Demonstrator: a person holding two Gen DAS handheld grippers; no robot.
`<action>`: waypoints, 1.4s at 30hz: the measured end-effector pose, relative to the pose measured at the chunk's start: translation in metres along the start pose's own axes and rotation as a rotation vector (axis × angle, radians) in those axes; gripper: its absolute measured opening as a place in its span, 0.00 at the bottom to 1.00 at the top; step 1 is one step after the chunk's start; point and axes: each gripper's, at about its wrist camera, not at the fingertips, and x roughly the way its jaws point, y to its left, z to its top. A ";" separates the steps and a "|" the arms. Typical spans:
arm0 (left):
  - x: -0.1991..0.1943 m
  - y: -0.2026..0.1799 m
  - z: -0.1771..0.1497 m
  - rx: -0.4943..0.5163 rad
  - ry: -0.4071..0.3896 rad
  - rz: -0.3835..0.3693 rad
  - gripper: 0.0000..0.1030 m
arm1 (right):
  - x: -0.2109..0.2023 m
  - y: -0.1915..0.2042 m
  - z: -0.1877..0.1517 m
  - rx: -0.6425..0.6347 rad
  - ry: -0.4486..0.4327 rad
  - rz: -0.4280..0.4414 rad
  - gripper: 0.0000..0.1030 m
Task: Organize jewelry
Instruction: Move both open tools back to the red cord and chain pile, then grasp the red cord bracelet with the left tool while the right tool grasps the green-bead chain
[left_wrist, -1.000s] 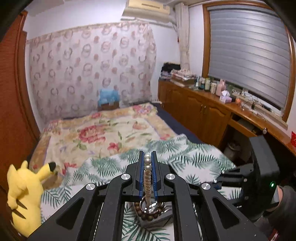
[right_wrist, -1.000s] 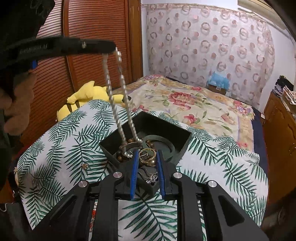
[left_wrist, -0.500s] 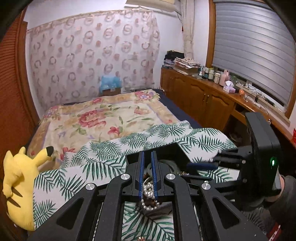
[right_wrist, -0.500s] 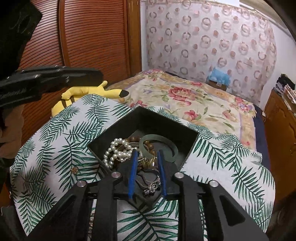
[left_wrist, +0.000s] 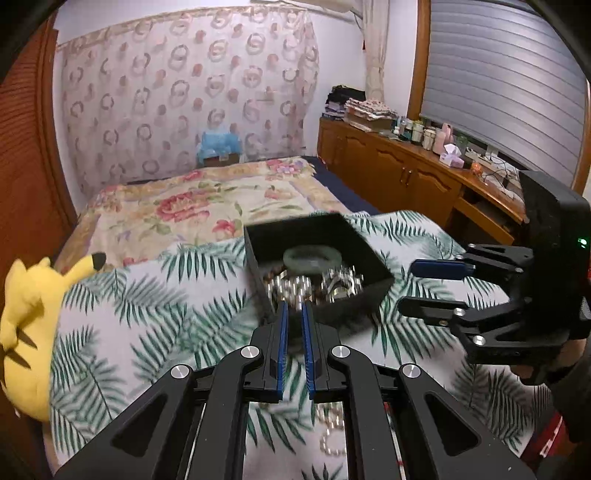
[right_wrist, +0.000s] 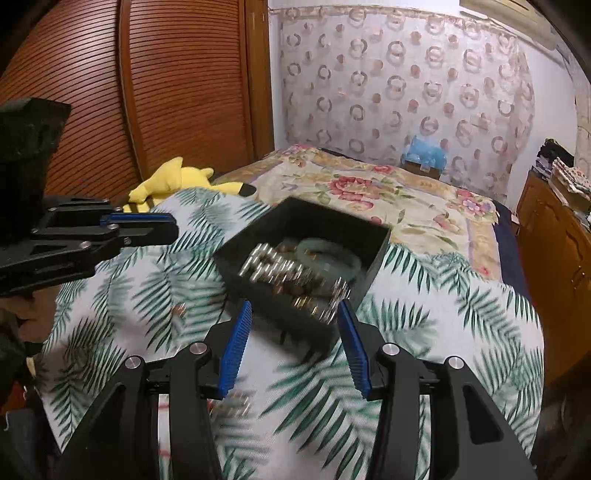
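Note:
A black open box (left_wrist: 373, 263) (right_wrist: 373, 254) sits on the palm-leaf cloth. In it lie a pearl necklace (right_wrist: 266, 264) (left_wrist: 291, 286), a green bangle (left_wrist: 314, 256) (right_wrist: 332, 254), brown beads and metal pieces. My left gripper (left_wrist: 293, 310) is just in front of the box, its jaws a narrow gap apart and empty. It also shows at the left of the right wrist view (right_wrist: 147, 225). My right gripper (right_wrist: 293, 314) is wide open and empty at the box's near corner; it also shows in the left wrist view (left_wrist: 424, 284).
The palm-leaf cloth (right_wrist: 424, 332) covers the near end of a floral bed (left_wrist: 192, 206). Loose beads (left_wrist: 332, 432) and a small piece (right_wrist: 180, 309) lie on the cloth. A yellow plush (left_wrist: 26, 332) lies at the left edge. Wooden cabinets (left_wrist: 406, 177) stand to the right.
The left gripper lowered the pearl necklace into the box, let it go and drew back. The right gripper opened wide and pulled back from the box.

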 end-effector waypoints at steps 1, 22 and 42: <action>-0.002 0.000 -0.007 -0.006 0.003 -0.002 0.07 | -0.003 0.004 -0.007 0.000 0.006 -0.001 0.49; -0.032 -0.021 -0.088 -0.022 0.046 -0.017 0.07 | -0.005 0.084 -0.071 -0.045 0.101 0.081 0.17; -0.027 -0.027 -0.104 -0.026 0.088 -0.050 0.06 | 0.001 0.082 -0.065 -0.073 0.111 0.021 0.06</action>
